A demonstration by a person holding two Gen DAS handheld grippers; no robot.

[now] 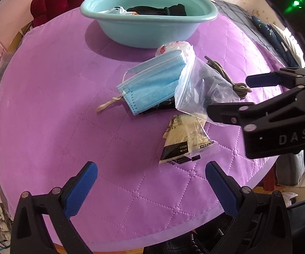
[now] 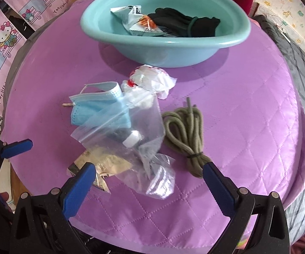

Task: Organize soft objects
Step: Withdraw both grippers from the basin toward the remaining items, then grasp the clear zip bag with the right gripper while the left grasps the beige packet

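Purple quilted cover over a round counter. At the far side stands a teal plastic basin holding a black glove and a torn snack wrapper.

Loose pile in the middle of the counter, near of the basin:
- blue face mask, left part of pile
- crumpled white-and-red plastic bag, far end of pile, just near of the basin
- clear zip bag lying over the mask's right edge, with a small white-capped bottle inside
- tan printed packet, near end, partly under the zip bag
- olive cord bundle, tied, just right of the zip bag

Left claw: wide open, empty, above bare cover near of the pile.

Right claw: wide open, empty, spanning the near end of the zip bag; its right finger sits at the cord's near end.
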